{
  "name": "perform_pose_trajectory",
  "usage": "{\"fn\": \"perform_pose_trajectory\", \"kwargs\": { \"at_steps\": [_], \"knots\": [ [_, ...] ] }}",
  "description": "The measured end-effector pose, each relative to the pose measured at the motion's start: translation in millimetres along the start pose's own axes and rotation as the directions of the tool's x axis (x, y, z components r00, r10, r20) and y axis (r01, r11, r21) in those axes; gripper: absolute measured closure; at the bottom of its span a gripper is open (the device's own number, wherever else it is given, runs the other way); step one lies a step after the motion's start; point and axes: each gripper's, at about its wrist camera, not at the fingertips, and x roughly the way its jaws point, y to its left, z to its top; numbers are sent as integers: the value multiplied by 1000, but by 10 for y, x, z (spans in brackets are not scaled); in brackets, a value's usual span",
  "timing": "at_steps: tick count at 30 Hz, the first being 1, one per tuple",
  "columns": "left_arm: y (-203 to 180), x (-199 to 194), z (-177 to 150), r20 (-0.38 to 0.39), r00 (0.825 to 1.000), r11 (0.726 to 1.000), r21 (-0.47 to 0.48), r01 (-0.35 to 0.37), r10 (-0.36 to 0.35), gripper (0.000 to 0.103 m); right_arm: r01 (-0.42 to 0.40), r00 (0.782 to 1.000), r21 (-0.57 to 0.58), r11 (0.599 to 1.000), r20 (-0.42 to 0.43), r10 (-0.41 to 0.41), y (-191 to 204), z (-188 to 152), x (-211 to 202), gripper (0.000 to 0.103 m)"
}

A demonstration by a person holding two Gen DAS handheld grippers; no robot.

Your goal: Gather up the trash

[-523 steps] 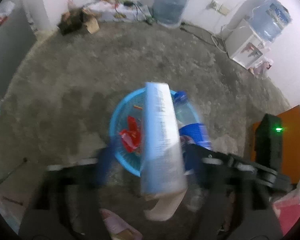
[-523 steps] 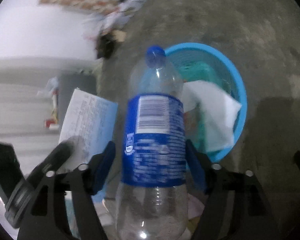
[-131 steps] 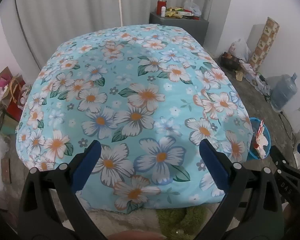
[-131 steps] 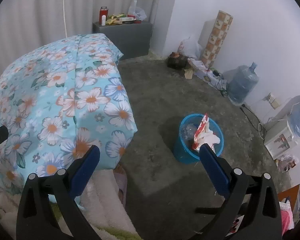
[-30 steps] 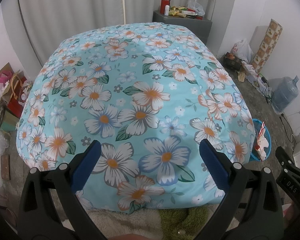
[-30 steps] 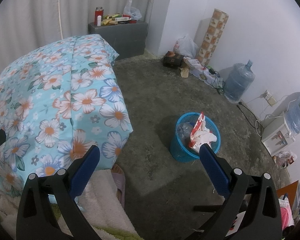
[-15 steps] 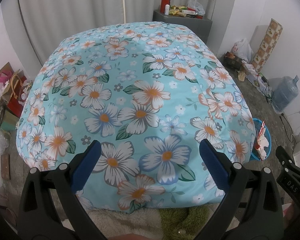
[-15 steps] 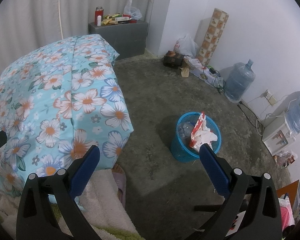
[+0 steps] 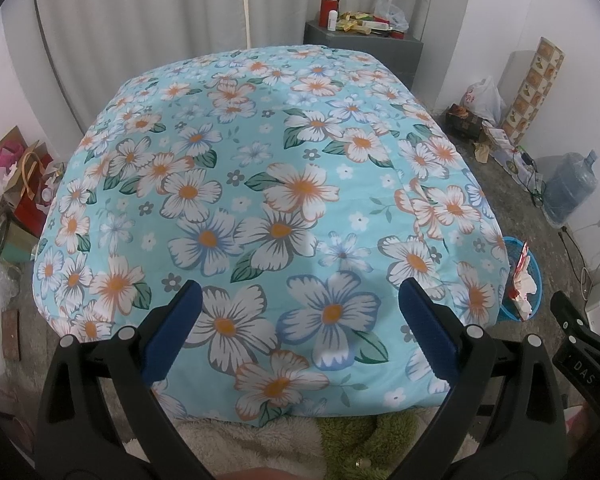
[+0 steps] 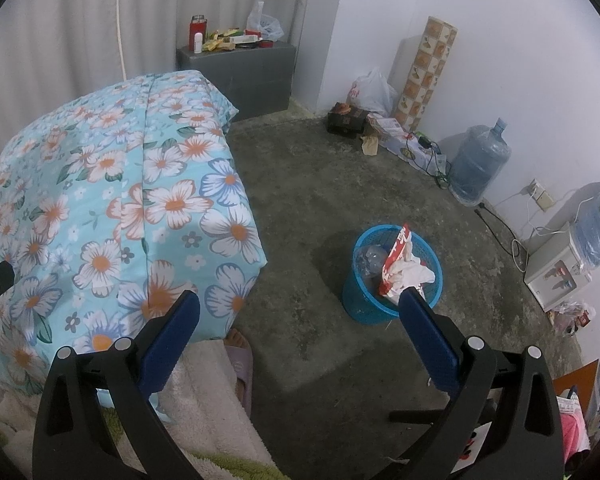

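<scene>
A blue plastic waste basket [image 10: 356,300] stands on the concrete floor right of the bed, stuffed with a clear bottle [image 10: 370,258], white paper [image 10: 410,274] and a red-and-white wrapper [image 10: 398,246]. The same basket [image 9: 534,280] peeks out past the bed's right edge in the left wrist view. My left gripper [image 9: 298,300] hangs open above the foot of the bed with nothing between its fingers. My right gripper [image 10: 298,312] is open and empty too, held high over the floor between bed and basket.
A floral blue bedspread [image 9: 260,200] covers the bed. A grey cabinet [image 10: 240,68] with small items stands in the corner. A water jug [image 10: 476,164], a dispenser [image 10: 556,272], cables and bags line the right wall. A foot in a sandal [image 10: 240,364] is near the bed corner.
Over the last second both views barely shift. Much earlier, the left gripper held a box and the right held a bottle over the basket; both are now empty and far from it.
</scene>
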Motion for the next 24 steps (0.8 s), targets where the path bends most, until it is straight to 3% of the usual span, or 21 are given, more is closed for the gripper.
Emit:
{"fn": "perform_pose_trajectory", "kwargs": {
  "at_steps": [24],
  "knots": [
    [9, 6, -37, -10, 1000, 1000, 3, 4, -3, 9, 1, 1000, 0, 1000, 1, -1, -1, -4, -3, 6]
  ]
}}
